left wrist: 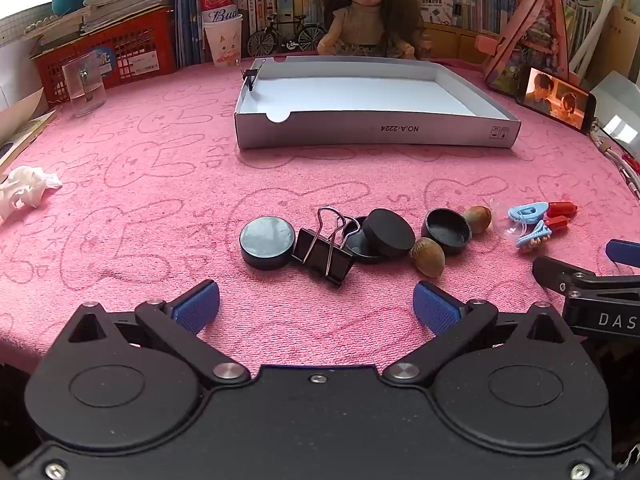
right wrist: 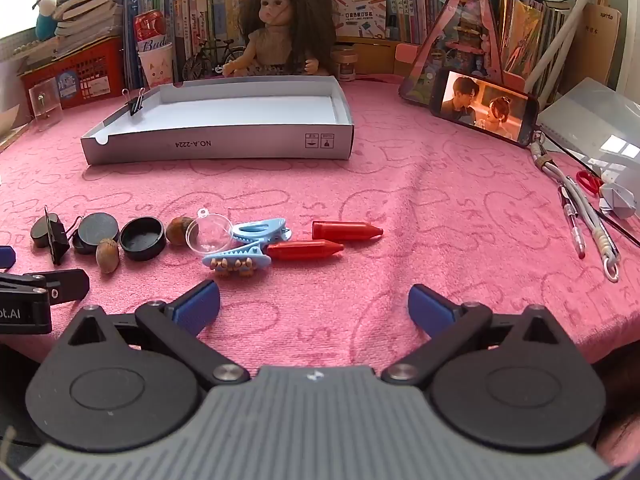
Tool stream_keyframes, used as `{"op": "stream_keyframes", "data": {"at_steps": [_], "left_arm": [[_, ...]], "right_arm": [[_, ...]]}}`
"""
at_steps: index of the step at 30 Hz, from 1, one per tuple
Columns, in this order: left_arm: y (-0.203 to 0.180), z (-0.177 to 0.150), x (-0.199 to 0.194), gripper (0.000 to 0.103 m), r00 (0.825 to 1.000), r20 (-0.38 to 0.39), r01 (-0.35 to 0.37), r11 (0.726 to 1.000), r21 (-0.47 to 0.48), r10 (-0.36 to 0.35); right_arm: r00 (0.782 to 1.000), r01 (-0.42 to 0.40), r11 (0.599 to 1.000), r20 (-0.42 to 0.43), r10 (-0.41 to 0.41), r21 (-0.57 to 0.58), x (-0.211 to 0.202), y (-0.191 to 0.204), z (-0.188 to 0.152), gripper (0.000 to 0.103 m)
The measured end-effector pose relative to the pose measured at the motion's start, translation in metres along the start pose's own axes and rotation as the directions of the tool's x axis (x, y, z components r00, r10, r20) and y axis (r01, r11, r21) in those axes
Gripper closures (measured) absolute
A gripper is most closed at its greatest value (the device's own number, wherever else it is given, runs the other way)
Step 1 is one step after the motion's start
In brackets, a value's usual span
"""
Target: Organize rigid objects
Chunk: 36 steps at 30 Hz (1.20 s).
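Observation:
A row of small objects lies on the pink cloth: black round caps (left wrist: 267,242) (right wrist: 142,237), a black binder clip (left wrist: 323,254), two acorns (left wrist: 429,257) (right wrist: 107,255), a clear half-sphere (right wrist: 209,233), two blue hair clips (right wrist: 236,260) and two red crayons (right wrist: 346,230). A white open box (left wrist: 376,130) (right wrist: 224,144) stands behind them, with a small binder clip (left wrist: 250,77) on its left rim. My left gripper (left wrist: 316,306) is open and empty just before the binder clip. My right gripper (right wrist: 314,306) is open and empty before the crayons.
A doll (left wrist: 370,8), books, a red basket (left wrist: 108,56), a cup and can stand at the back. A phone (right wrist: 484,106) leans at the right, with pens, a cable and scissors (right wrist: 588,180) nearby. Crumpled tissue (left wrist: 26,190) lies at the left.

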<state>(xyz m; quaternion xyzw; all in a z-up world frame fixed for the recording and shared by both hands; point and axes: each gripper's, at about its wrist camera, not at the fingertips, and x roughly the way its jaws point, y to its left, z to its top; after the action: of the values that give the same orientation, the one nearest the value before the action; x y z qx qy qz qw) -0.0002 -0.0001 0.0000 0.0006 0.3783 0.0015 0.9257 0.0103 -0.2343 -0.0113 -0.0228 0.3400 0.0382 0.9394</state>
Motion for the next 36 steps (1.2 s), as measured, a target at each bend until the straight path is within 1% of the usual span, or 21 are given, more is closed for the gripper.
{"op": "stream_keyframes", "data": {"at_steps": [36], "left_arm": [[0.0000,0.0002,0.0001,0.000,1.000,-0.005,-0.001,1.000,-0.002,0.001]], "right_arm": [[1.000,0.001,1.000,0.001,-0.001,-0.001,-0.0010,0.0008,-0.0002,0.000]]}}
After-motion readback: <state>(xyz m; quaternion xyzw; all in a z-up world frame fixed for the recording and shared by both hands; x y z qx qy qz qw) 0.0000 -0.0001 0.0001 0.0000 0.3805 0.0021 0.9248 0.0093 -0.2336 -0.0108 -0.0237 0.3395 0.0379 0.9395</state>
